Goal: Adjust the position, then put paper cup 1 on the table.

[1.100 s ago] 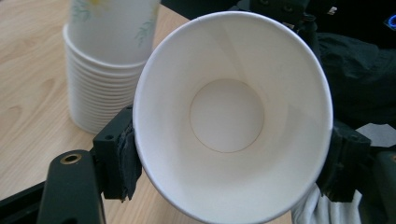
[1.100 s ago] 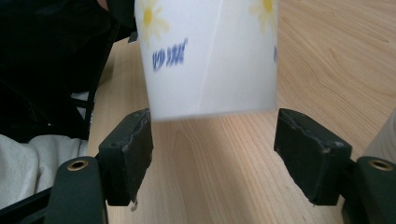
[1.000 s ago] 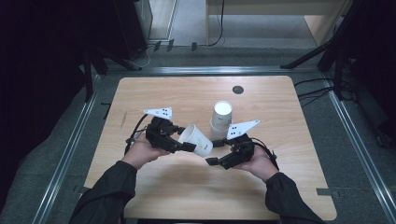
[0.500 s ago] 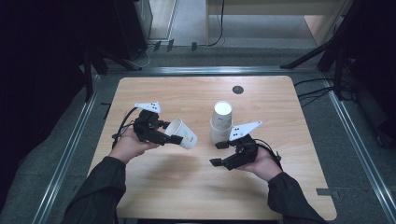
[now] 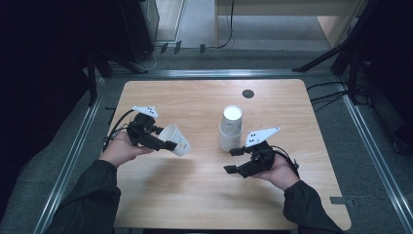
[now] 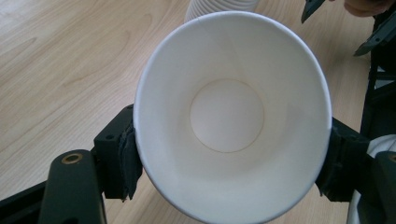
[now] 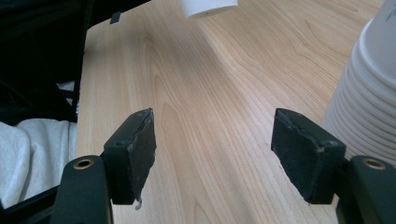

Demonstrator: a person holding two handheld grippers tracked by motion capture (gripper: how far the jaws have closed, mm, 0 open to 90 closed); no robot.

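Your left gripper (image 5: pixel 169 145) and right gripper (image 5: pixel 233 160) are black two-jaw tools, each topped by a pale grey three-cornered plate with dark dots and trailing a black cable. Brass-coloured screws sit at the jaw bases below worn, frayed pads (image 7: pixel 135 149). You wear dark long sleeves (image 5: pixel 92 195).

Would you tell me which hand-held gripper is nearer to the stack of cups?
The right hand-held gripper: it sits open just beside the stack of cups, on the person's side. The left hand-held gripper holds a single cup farther off.
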